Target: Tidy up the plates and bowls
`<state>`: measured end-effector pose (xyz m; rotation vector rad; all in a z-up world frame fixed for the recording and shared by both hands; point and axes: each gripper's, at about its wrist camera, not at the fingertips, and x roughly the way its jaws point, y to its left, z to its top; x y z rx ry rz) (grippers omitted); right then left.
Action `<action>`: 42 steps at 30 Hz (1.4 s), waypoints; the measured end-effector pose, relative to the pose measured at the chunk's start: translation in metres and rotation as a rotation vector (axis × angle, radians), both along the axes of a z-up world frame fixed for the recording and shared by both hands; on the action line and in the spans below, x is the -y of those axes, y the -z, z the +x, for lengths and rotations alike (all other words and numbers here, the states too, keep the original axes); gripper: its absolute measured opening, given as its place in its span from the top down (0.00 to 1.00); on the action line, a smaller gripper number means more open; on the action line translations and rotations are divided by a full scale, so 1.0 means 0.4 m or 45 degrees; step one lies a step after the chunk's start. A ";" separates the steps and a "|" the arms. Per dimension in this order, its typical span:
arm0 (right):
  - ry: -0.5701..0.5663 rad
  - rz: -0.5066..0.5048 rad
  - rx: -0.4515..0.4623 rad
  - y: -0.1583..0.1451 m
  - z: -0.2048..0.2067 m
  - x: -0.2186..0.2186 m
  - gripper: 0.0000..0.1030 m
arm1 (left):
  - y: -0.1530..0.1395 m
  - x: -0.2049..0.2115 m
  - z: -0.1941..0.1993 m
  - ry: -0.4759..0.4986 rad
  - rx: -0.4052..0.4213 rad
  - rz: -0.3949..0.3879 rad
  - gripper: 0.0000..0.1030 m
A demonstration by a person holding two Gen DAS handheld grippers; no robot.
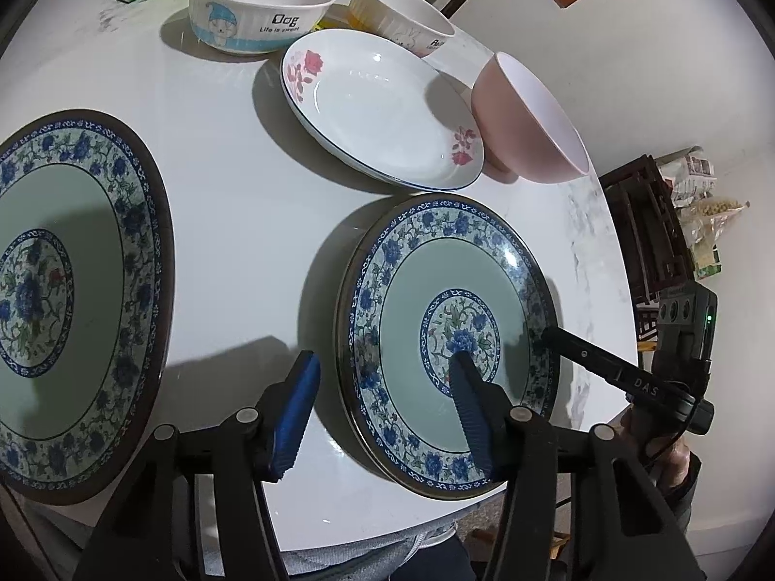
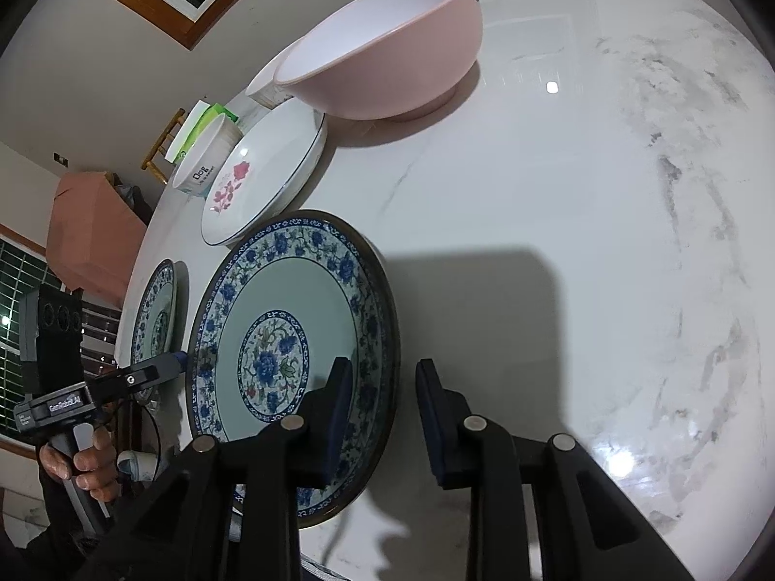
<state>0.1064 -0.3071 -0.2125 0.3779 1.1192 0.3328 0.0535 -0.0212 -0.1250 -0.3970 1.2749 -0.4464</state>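
Counter (image 1: 232,203), left to right: large blue plate (image 1: 63,300), unstacked. Small blue plate (image 1: 450,344): left gripper (image 1: 382,387) and right gripper (image 2: 382,392) each straddle its rim, jaws part-open (neither pressing). Rose plate (image 1: 382,111), bowls loose; nothing stacked yet.

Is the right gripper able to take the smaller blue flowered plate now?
Probably yes. The right gripper has its jaws astride the plate's near rim, apart from it, with nothing between. The left gripper straddles the opposite rim.
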 end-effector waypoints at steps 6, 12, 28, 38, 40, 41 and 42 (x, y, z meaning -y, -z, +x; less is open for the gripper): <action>-0.009 0.004 0.004 0.005 0.001 -0.003 0.83 | 0.019 0.007 0.000 0.026 -0.023 0.003 0.56; -0.004 -0.009 0.005 0.004 0.000 -0.003 0.85 | 0.041 0.012 0.003 0.034 -0.044 -0.002 0.69; 0.043 -0.051 0.017 -0.009 -0.021 -0.025 0.85 | 0.035 0.007 -0.013 0.050 0.005 0.102 0.87; 0.049 -0.067 0.052 -0.041 -0.041 -0.049 0.85 | 0.008 -0.004 -0.025 0.041 0.027 0.108 0.87; 0.045 -0.072 0.056 -0.047 -0.042 -0.059 0.85 | 0.003 -0.009 -0.028 0.036 0.030 0.105 0.87; 0.045 -0.074 0.060 -0.050 -0.044 -0.062 0.85 | 0.000 -0.010 -0.028 0.033 0.034 0.105 0.87; 0.043 -0.075 0.063 -0.054 -0.044 -0.069 0.85 | -0.003 -0.015 -0.030 0.031 0.040 0.105 0.87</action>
